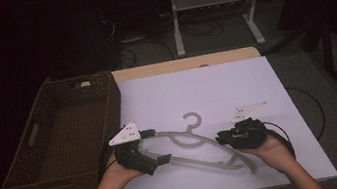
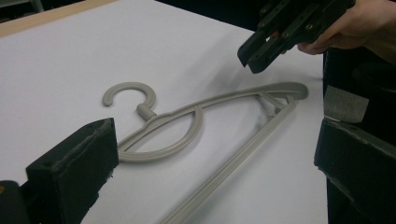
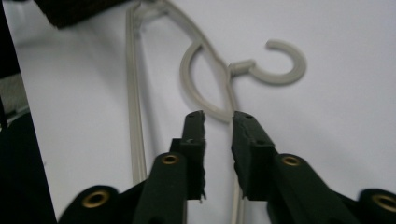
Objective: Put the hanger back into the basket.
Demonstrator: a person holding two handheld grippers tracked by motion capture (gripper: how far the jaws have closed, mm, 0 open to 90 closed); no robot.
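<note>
A grey plastic hanger (image 1: pixel 192 130) lies flat on the white tabletop (image 1: pixel 206 89), hook pointing away from me. My left gripper (image 1: pixel 160 161) is at the hanger's left end. In the left gripper view its jaws stand wide open (image 2: pixel 215 158), with the hanger (image 2: pixel 154 119) on the table ahead between them. My right gripper (image 1: pixel 221 139) hovers over the hanger's right end and also appears in the left gripper view (image 2: pixel 254 56), raised off the table. The right gripper view shows its jaws a narrow gap apart (image 3: pixel 218 128) above one arm of the hanger (image 3: pixel 240 66), holding nothing.
A dark wicker basket (image 1: pixel 113 108) stands along the table's left side, close to my left hand. Cables trail off the table's right edge (image 1: pixel 309 103). A white metal frame (image 1: pixel 177 22) stands on the floor beyond the far edge.
</note>
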